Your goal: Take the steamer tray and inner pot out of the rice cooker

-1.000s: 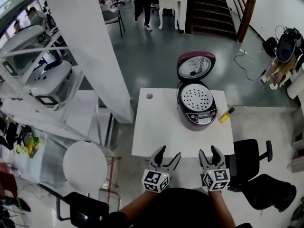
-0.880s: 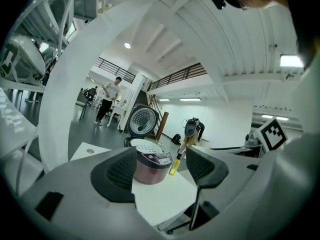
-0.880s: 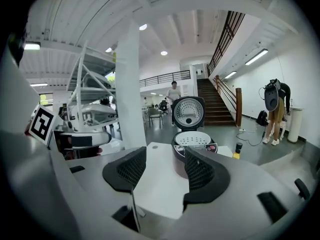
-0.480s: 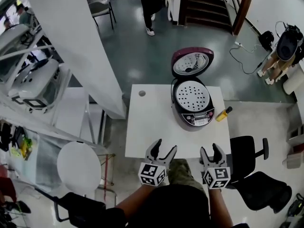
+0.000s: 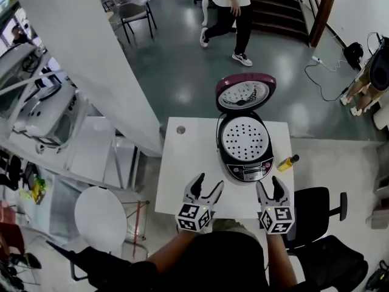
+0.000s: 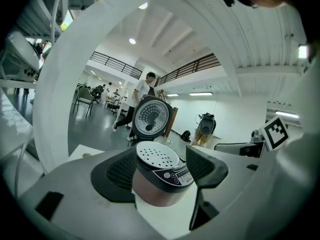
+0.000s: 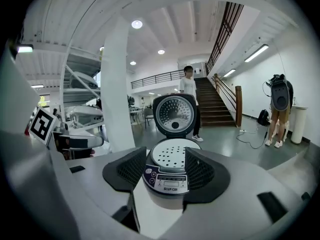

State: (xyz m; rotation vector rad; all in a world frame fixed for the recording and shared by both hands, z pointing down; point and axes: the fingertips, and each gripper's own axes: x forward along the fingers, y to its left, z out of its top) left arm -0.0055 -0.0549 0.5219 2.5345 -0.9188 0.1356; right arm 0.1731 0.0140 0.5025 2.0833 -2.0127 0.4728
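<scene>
A maroon rice cooker (image 5: 246,148) stands on the right part of a white table (image 5: 188,169) with its lid (image 5: 245,93) swung up at the back. A white perforated steamer tray (image 5: 244,139) sits in its mouth and hides the inner pot. My left gripper (image 5: 204,189) is open at the table's near edge, left of the cooker. My right gripper (image 5: 271,190) is open just in front of the cooker. The left gripper view shows the cooker (image 6: 159,176) between the open jaws, some way off. In the right gripper view the steamer tray (image 7: 172,155) lies straight ahead.
A yellow bottle (image 5: 288,162) lies on the table right of the cooker. A black office chair (image 5: 319,208) stands at the right, a round white stool (image 5: 101,216) at the left, and a white column (image 5: 91,59) and shelving beyond. A person (image 5: 228,11) walks behind the table.
Both grippers have come nearer to the table and cooker, still open. The person in the background has walked to the right.
</scene>
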